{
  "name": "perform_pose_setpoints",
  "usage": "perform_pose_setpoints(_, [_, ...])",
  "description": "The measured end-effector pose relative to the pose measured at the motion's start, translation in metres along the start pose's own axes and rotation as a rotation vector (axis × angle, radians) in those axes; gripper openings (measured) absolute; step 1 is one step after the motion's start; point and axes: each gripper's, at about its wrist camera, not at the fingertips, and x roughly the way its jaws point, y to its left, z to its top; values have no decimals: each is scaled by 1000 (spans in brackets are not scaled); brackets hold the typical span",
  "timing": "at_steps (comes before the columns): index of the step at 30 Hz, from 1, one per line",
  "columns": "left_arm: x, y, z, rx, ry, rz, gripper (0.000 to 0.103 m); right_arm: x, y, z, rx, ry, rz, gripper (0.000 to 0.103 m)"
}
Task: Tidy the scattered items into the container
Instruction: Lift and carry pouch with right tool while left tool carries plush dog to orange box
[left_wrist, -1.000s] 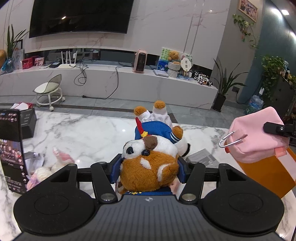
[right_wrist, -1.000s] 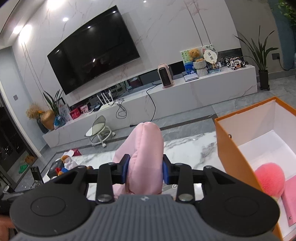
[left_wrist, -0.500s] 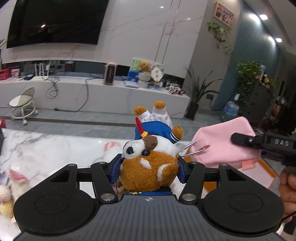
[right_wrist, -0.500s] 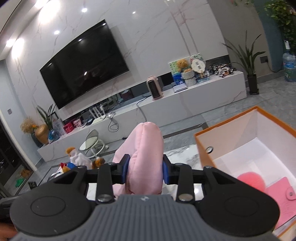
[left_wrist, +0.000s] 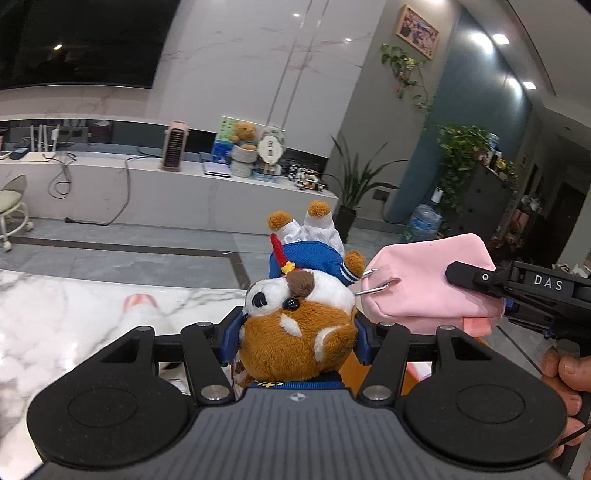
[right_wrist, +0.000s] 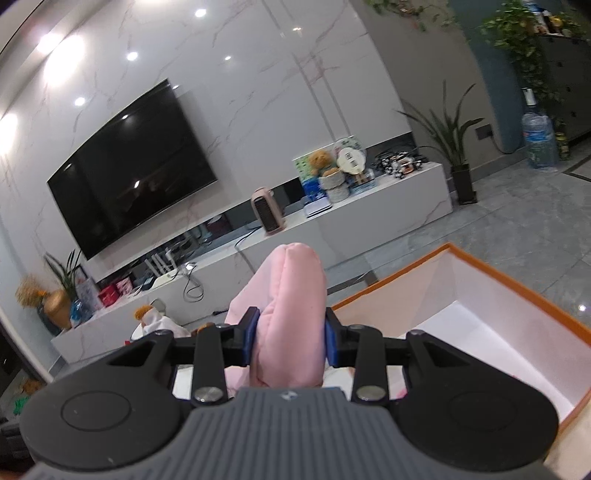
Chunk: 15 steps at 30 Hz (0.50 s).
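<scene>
My left gripper (left_wrist: 297, 334) is shut on a brown and white plush dog (left_wrist: 299, 314) in a blue sailor outfit, held in the air upside down. My right gripper (right_wrist: 290, 338) is shut on a pink pouch (right_wrist: 291, 314). In the left wrist view the pouch (left_wrist: 428, 284) hangs just right of the dog, its metal clip touching the toy. The orange box (right_wrist: 517, 273) with white inside lies below and right of the right gripper. Its orange side (left_wrist: 352, 369) shows under the dog.
A marble table (left_wrist: 74, 314) lies to the left, with a blurred pink and white item (left_wrist: 138, 308) on it. The dog's feet (right_wrist: 151, 317) show left of the pouch. A TV wall, low cabinet and plants stand beyond.
Both grippers have moved right, over the orange box, keeping their loads. The box now lies under the right gripper, and the pouch has closed in on the dog.
</scene>
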Motion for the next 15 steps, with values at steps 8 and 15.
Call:
perform_pose_setpoints(8, [16, -28, 1, 18, 9, -43, 67, -13, -27, 12, 47, -34, -59, 38])
perform_pose_setpoints(15, [31, -52, -2, 28, 24, -85, 67, -25, -50, 20, 84, -64, -118, 38])
